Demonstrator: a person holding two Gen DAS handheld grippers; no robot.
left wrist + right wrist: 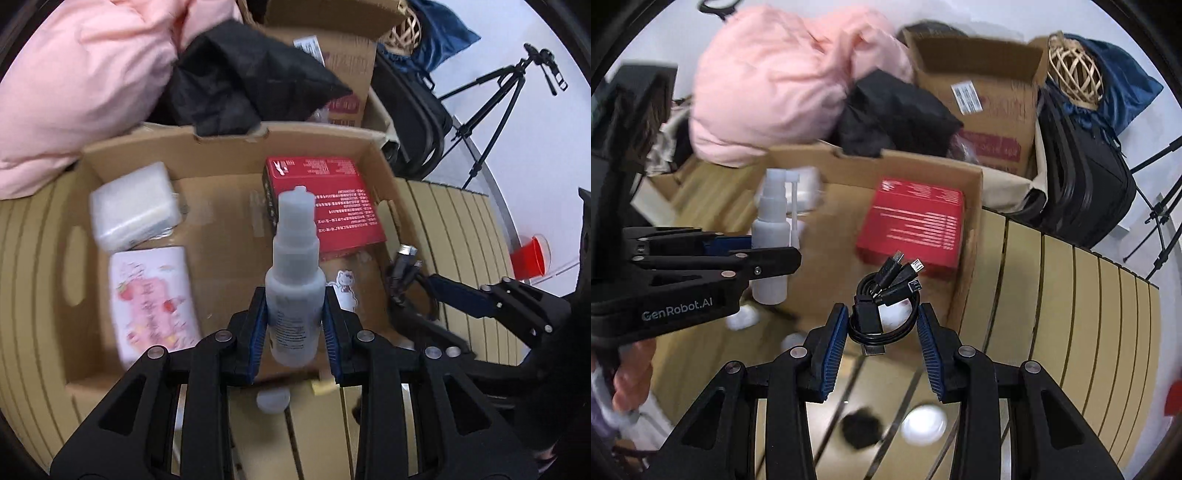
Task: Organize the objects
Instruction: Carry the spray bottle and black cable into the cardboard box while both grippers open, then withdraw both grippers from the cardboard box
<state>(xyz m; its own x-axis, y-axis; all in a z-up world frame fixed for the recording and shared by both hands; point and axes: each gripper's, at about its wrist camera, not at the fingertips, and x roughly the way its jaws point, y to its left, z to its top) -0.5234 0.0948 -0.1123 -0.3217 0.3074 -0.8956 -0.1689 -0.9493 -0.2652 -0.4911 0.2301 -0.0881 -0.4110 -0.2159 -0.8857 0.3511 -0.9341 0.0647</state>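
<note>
My left gripper [294,306] is shut on a white spray bottle [295,280], held upright over the open cardboard box [229,136]. From the right wrist view that bottle [772,236] and the left gripper [764,254] show at the left. My right gripper [882,328] is shut on a coiled black cable [882,310] whose plugs stick up, over the box's near right corner. Inside the box lie a red box [328,199] [916,221], a white packet [135,206] and a pink printed pack [153,299].
A pink bundle [783,81], black cloth [894,110] and a second cardboard box [993,110] crowd behind the box. A black bag [1086,177] and tripod [498,110] stand right. The slatted table [1071,314] holds a white cap [923,422] and a dark object [860,428]. A red cup [530,258] sits far right.
</note>
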